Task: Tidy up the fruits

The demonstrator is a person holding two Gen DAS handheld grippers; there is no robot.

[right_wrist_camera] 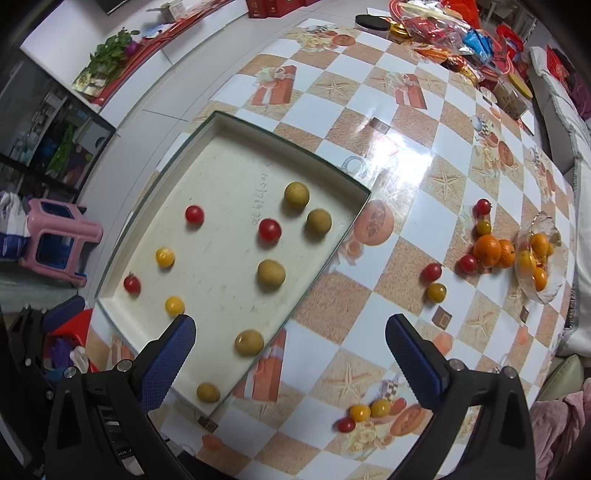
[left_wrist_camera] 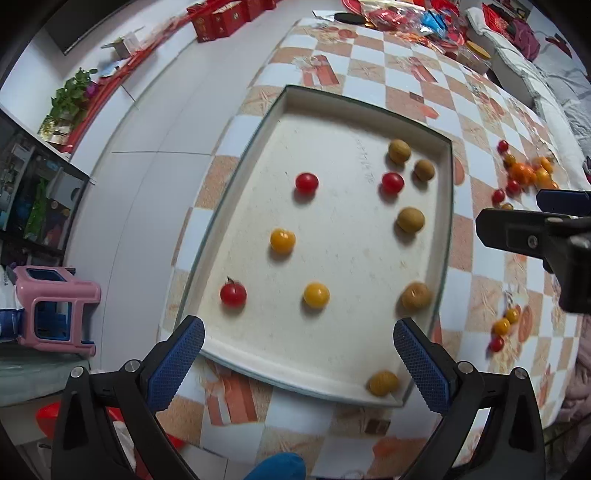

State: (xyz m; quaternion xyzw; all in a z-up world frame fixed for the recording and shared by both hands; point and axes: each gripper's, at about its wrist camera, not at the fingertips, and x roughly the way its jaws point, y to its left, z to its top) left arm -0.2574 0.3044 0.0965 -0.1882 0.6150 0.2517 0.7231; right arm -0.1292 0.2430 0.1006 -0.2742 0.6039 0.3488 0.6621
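A shallow cream tray point(left_wrist_camera: 284, 107) point(right_wrist_camera: 221, 122) lies on the checkered table. It holds three red cherry tomatoes point(left_wrist_camera: 306, 182), two yellow ones point(left_wrist_camera: 282, 240) and several brown longans point(left_wrist_camera: 410, 219) along its right side. My left gripper point(left_wrist_camera: 299, 363) is open and empty above the tray's near edge. My right gripper point(right_wrist_camera: 291, 354) is open and empty over the tray's right edge; it also shows in the left wrist view point(left_wrist_camera: 532, 229). Loose tomatoes point(right_wrist_camera: 364, 411) lie near it. More tomatoes and oranges point(right_wrist_camera: 487, 250) lie farther right.
A clear glass bowl point(right_wrist_camera: 550, 295) holding small oranges stands at the far right. Snack bags and red boxes point(right_wrist_camera: 443, 29) crowd the table's far end. A pink stool point(right_wrist_camera: 61, 240) stands on the floor to the left. A sofa borders the right.
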